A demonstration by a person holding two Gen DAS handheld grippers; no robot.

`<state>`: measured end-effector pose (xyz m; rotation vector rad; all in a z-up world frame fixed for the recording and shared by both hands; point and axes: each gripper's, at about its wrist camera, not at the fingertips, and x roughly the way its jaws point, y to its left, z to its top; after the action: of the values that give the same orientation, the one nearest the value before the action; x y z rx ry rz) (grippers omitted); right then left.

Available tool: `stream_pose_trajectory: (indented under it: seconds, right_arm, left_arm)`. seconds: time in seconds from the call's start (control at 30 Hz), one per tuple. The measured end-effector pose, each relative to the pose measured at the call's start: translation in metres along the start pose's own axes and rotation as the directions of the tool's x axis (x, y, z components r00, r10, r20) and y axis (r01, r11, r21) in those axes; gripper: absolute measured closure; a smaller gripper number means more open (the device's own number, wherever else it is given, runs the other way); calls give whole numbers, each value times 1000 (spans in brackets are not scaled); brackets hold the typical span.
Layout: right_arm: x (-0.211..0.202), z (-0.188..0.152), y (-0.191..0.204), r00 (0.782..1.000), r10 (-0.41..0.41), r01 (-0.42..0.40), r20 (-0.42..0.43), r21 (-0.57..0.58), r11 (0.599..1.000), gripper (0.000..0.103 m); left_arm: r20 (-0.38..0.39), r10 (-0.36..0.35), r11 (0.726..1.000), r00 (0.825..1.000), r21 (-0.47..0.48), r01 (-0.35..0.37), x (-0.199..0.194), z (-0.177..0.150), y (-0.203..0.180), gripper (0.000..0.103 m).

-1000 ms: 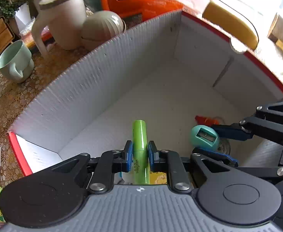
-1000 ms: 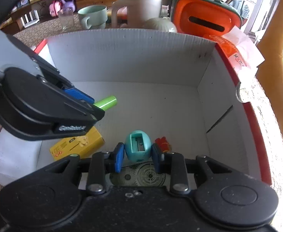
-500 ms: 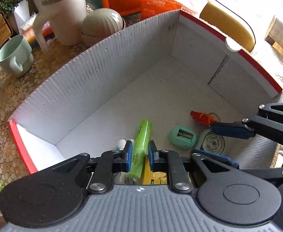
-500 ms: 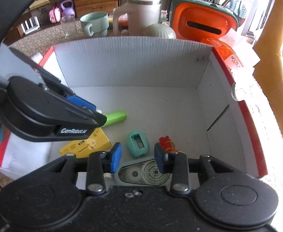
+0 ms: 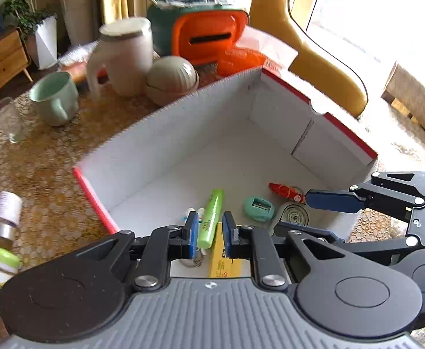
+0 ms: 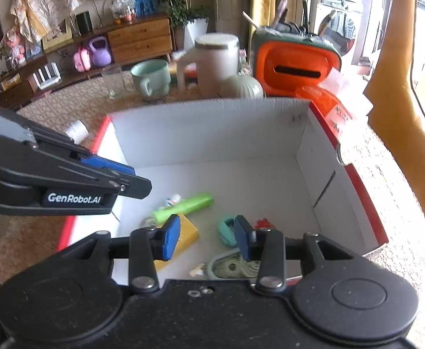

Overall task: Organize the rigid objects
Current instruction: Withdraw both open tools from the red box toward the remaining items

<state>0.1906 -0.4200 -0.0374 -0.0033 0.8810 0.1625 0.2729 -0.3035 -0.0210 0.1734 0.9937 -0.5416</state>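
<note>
A white cardboard box (image 5: 160, 133) with red edges holds a green highlighter (image 5: 212, 215), a teal pencil sharpener (image 5: 259, 208), a yellow pack (image 5: 218, 258), a red toy (image 5: 285, 190) and a round gear piece (image 5: 294, 216). My left gripper (image 5: 209, 232) is open above the box, and the highlighter lies on the floor below it. My right gripper (image 6: 206, 238) is open and empty above the box (image 6: 212, 128). The sharpener (image 6: 227, 229) and highlighter (image 6: 183, 206) lie below it.
Behind the box stand a mint mug (image 5: 55, 96), a beige lidded jug (image 5: 125, 58), a ribbed round jar (image 5: 171, 78), a glass (image 5: 9, 119) and an orange case (image 5: 209, 37). Small bottles (image 5: 6, 215) lie left of the box. A yellow chair (image 5: 323, 67) stands at the right.
Both grippers let go of their objects and rose. The highlighter and the sharpener now lie on the box floor. The right jaws opened wider.
</note>
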Motion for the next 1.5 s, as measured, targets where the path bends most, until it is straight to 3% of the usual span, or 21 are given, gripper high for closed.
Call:
stream_pose_trajectory:
  seconds: [0.17,0.43,0.6,1.03,1.5]
  right_arm:
    - [-14,4,17,999,11,-11,34,-4,1000,62]
    - [-30,2,46,996,37,-37,81,-1,999,45]
    - [-35,2,64,993,58,-60,100,8,998,43]
    - [-41,-2,134,980,134,-133,144,-14,991,18]
    - [-27,-12,213,971,211,-199,113,-108,974,16]
  left_arm:
    - [43,1,1000,999,-20,0,-29,-12,12,86]
    - [96,11,999,995,-52,-6,-64,-38,35,87]
    - [120,24,997,992,-74,-15,-85,-55,53,86]
    - [181,77,989,981,-141,-51,-137,-107,104,86]
    - [203,158,962,966,-251,-105,-179,-186,175,86]
